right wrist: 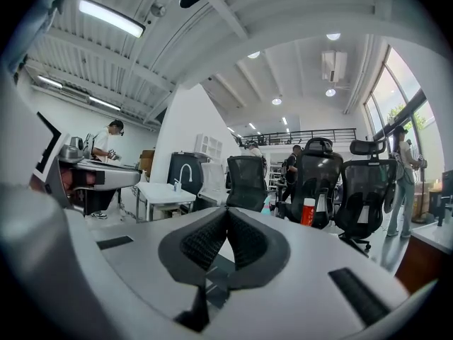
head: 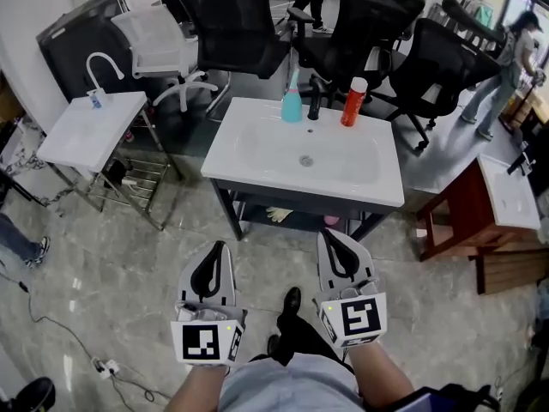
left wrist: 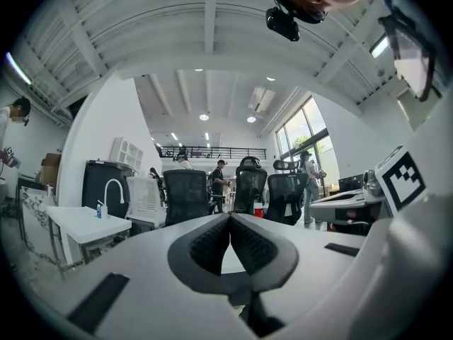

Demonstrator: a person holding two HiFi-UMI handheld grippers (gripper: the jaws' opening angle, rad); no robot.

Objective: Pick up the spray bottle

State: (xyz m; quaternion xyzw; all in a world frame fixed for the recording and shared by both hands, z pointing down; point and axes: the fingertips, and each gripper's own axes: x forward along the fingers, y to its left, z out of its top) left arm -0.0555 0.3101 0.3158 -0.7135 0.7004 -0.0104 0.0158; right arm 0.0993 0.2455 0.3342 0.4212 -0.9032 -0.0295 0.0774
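Currently left gripper point(head: 220, 248) jaws closed, empty; right gripper point(head: 329, 236) likewise; spray bottle point(head: 292, 103) upright on sink point(head: 257, 157) rim.

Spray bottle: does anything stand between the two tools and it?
Nothing visible blocks it. The left tool and right tool are shut and empty, short of the white sink. The teal spray bottle stands on its far rim; the black faucet and red bottle stand beside it.
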